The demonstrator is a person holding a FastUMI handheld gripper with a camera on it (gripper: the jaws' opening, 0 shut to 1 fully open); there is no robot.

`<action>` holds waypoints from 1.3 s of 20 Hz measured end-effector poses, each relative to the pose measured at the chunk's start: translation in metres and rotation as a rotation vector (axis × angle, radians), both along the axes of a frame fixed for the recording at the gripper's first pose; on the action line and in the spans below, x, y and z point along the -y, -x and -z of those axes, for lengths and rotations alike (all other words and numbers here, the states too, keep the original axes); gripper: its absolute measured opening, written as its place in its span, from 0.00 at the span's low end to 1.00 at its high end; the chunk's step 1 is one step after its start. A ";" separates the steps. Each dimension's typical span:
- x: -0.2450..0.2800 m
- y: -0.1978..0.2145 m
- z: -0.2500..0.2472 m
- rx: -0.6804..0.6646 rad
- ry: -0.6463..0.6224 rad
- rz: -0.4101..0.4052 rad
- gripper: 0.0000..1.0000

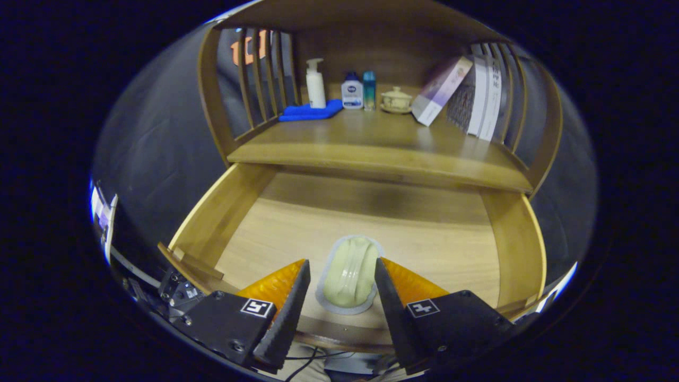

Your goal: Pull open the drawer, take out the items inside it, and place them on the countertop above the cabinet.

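Gripper view — straddling pale sealed packet (350,274) in open drawer (517,241), tool (342,278) wide, not yet pressing; risking slick film slipping out toward 12 o'clock.

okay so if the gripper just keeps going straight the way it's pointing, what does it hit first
Most likely the pale green packet lying on the open drawer's floor, right between the open gripper's fingers. Depth is hard to judge, so they may straddle it.

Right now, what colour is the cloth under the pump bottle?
Bright blue. The folded cloth lies under the white pump bottle on the countertop, clearest in the gripper view.
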State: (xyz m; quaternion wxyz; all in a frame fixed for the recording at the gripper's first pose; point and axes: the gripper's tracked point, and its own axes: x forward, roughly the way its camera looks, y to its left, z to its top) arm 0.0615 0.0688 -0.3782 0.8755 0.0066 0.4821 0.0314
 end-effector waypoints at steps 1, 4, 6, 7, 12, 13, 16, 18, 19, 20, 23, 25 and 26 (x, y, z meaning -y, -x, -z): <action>0.001 -0.003 0.006 -0.030 -0.014 0.012 0.77; 0.007 -0.008 0.026 -0.128 -0.022 0.043 0.75; 0.007 -0.007 0.033 -0.181 -0.020 0.046 0.72; 0.007 -0.007 0.036 -0.202 -0.014 0.044 0.71; 0.011 -0.010 0.047 -0.261 -0.023 0.083 0.60; 0.013 -0.012 0.046 -0.260 -0.026 0.095 0.53; 0.009 -0.014 0.044 -0.256 -0.023 0.090 0.41; 0.007 -0.016 0.042 -0.245 -0.022 0.085 0.32; 0.004 -0.015 0.042 -0.250 -0.031 0.086 0.26; 0.004 -0.015 0.041 -0.255 -0.038 0.089 0.21; 0.006 -0.022 0.026 -0.225 -0.021 0.086 0.20; 0.007 -0.026 0.011 -0.196 -0.015 0.081 0.20; 0.007 -0.028 0.003 -0.184 -0.019 0.078 0.20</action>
